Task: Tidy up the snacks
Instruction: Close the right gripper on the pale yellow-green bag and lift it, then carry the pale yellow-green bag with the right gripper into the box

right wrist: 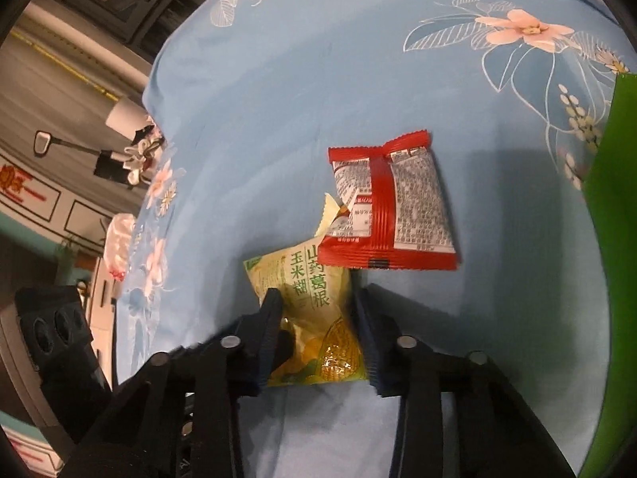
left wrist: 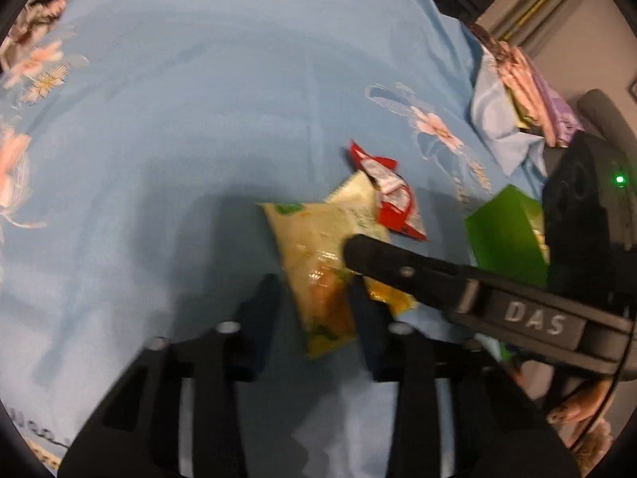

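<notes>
I'm holding one yellow snack packet [right wrist: 308,318] with both grippers: left fingers [left wrist: 312,298] and right fingers [right wrist: 316,318] narrowed, pinching it on the blue bedsheet [left wrist: 179,119], touching a red packet [right wrist: 392,203].

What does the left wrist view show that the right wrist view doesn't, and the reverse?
Only the left wrist view: the right gripper reaching in from the side, marked DAS. Only the right wrist view: green characters on the yellow packet, "Sweet" lettering on the blue sheet. Both: that packet between fingers, red packet, green box.
</notes>
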Demonstrator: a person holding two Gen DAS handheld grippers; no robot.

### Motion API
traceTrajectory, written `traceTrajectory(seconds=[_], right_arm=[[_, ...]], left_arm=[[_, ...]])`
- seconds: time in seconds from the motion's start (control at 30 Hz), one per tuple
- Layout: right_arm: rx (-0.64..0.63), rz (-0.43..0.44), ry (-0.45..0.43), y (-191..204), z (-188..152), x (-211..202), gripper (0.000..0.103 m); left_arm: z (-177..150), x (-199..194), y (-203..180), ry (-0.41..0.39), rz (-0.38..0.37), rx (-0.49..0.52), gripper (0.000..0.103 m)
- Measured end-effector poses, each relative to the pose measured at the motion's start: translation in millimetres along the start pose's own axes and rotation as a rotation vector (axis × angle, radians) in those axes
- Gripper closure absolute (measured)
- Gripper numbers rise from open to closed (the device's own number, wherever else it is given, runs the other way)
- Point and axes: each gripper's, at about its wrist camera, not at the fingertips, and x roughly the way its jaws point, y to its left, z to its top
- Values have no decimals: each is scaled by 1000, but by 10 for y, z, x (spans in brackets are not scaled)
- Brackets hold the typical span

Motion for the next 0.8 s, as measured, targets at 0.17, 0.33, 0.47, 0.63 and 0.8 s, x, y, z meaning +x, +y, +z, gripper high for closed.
traceTrajectory(seconds=[0.17, 0.33, 0.47, 0.63, 0.8], right_arm=[[-5, 22, -16, 60, -48, -30, 76], [-40, 55, -42, 228, -156, -173, 78], [-42, 68, -81, 295, -211, -327, 78], [-63, 85, -134, 387, -283, -600, 78], [-74, 84, -196, 446, -331, -949, 78]], left_arm=[[-37, -33, -65, 1, -13, 13, 84], [-113, -154, -218, -21, -7, 46, 85], [-148, -299, -318, -53, -21, 66, 85], [-168, -494, -488, -82, -41, 104, 85], [-181, -677, -774, -135, -55, 168, 85]])
